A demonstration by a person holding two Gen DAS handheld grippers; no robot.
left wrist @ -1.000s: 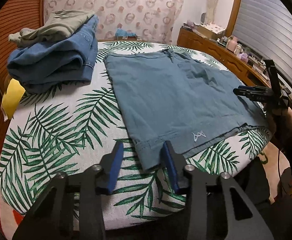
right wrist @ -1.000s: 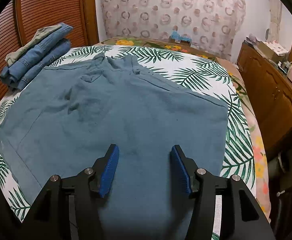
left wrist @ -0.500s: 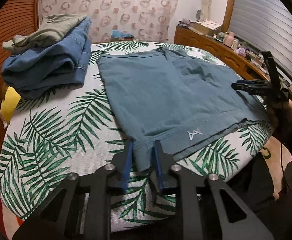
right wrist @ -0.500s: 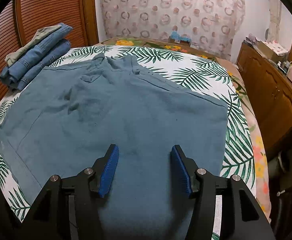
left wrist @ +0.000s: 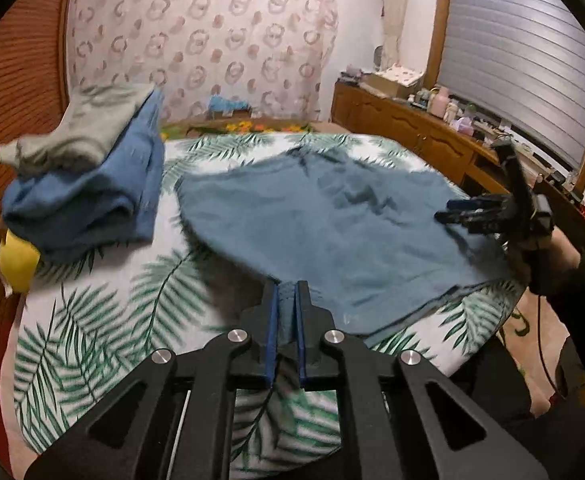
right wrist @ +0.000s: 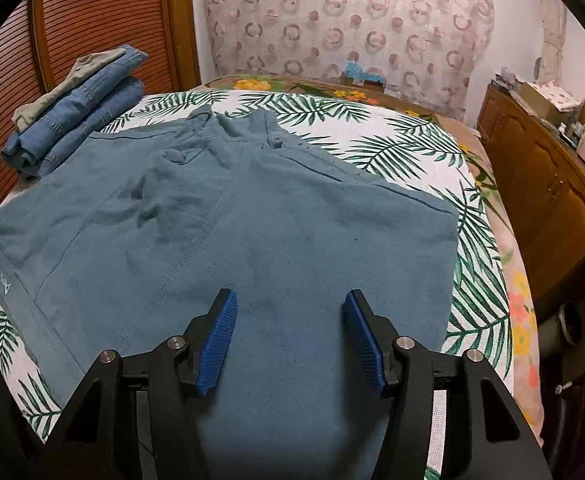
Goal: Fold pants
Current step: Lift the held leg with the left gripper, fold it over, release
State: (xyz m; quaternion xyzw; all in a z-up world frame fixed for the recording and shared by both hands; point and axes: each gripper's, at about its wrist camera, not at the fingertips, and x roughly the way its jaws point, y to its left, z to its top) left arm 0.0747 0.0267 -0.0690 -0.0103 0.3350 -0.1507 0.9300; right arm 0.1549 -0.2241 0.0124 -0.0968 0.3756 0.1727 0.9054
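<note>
Teal-blue pants point(left wrist: 332, 220) lie spread flat on the palm-leaf bedcover point(left wrist: 112, 300). My left gripper point(left wrist: 286, 286) is shut on their near hem corner, which is bunched between the blue pads and raised off the cover. In the right wrist view the pants point(right wrist: 252, 216) fill the middle of the frame. My right gripper point(right wrist: 288, 296) hovers over the cloth at their other side. Its jaws are opening, with cloth below them and nothing pinched. The left wrist view shows the right gripper point(left wrist: 446, 212) at the far right, held by a hand point(left wrist: 552, 248).
A stack of folded jeans point(left wrist: 80, 196) topped by an olive garment sits at the bed's far left, seen as folded jeans point(right wrist: 72, 120) from the right. A yellow tag point(left wrist: 16, 260) hangs beside it. A wooden sideboard point(right wrist: 540, 184) with small items runs along the right.
My left gripper has shut on the pants' hem corner and risen, pulling that corner up off the cover. The right gripper has stayed in place over the cloth.
</note>
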